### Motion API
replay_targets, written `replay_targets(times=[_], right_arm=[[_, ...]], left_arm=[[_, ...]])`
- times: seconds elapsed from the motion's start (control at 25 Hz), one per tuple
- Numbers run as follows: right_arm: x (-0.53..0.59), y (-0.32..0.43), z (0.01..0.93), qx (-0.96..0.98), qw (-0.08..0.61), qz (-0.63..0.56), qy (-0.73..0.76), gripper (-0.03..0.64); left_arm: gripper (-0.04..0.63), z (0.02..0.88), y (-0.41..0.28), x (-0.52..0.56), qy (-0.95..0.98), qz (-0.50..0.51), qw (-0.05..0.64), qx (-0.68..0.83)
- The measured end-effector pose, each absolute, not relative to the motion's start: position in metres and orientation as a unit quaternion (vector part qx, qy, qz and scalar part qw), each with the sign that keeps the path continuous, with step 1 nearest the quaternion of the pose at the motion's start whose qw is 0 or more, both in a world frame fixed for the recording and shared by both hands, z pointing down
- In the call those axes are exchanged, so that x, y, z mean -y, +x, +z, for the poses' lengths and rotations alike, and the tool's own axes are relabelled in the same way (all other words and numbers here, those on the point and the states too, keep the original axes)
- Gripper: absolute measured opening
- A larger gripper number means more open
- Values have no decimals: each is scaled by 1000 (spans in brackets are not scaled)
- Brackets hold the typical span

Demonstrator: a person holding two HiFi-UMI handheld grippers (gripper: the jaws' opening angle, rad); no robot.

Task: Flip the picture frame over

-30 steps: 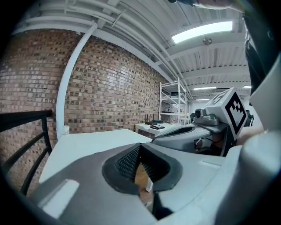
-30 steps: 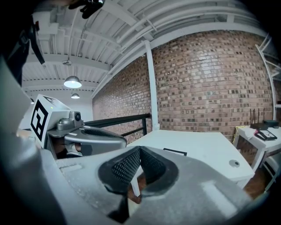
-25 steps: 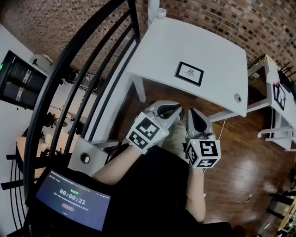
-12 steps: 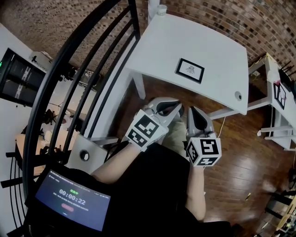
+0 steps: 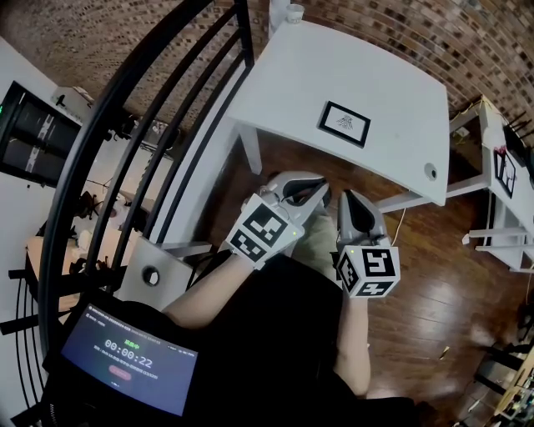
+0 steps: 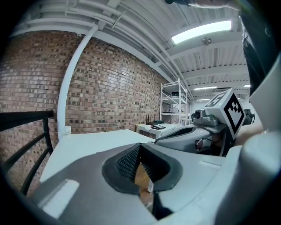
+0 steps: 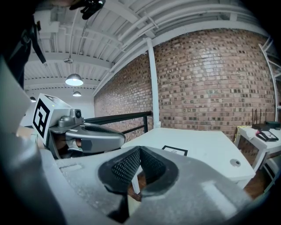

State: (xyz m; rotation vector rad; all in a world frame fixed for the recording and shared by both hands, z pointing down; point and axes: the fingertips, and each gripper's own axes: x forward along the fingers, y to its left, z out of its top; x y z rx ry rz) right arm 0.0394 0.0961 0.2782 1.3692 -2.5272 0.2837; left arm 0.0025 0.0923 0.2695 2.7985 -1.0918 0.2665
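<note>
Hovering side by side over the person's lap, the left gripper (image 5: 319, 193) and the right gripper (image 5: 350, 200) both point toward the table edge, close together but not touching. In its own view the left gripper (image 6: 140, 147) has its jaws pressed together with nothing between them; only floor and a pale leg show through the small gap beneath the pads. The right gripper (image 7: 139, 151) is clenched in the same way and carries nothing. Each one shows in the other's view: the right gripper (image 6: 206, 127) sits just right of the left one's jaws, and the left gripper (image 7: 83, 132) just left of the right one's jaws.

Ahead of both, and well apart from them, stands the white table (image 5: 384, 75). The picture frame (image 5: 343, 123) lies flat on it with its face up, a black border round a pale sheet with a small dark print. It lies nearly straight ahead of the right gripper and ahead and to the right of the left one. From the right gripper the picture frame (image 7: 174, 150) appears just right of the jaw line, beyond the near table edge.

Farther right of the right gripper, a round hole (image 5: 430, 173) sits near the table's corner. Left of the left gripper runs a black railing (image 5: 167, 108). Beyond the table rises a brick wall (image 5: 400, 25), and wooden floor (image 5: 434, 283) lies below. Behind the grippers, toward the person, a screen (image 5: 129, 367) shows a timer.
</note>
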Motion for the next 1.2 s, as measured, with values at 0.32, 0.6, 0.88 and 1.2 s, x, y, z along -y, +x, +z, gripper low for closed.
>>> replay_targets(times=[0.32, 0.6, 0.88, 1.2], right_arm=[[-95, 40, 278, 868, 124, 96, 471, -8], [-97, 37, 279, 869, 129, 95, 468, -8], [-97, 37, 280, 870, 131, 94, 466, -8], [-97, 39, 281, 869, 129, 98, 467, -8]], left_arm=[[15, 270, 1, -91, 926, 87, 63, 363], [15, 272, 0, -92, 926, 88, 65, 362], [15, 273, -2, -92, 925, 90, 66, 363], [15, 275, 1, -93, 926, 93, 67, 361]])
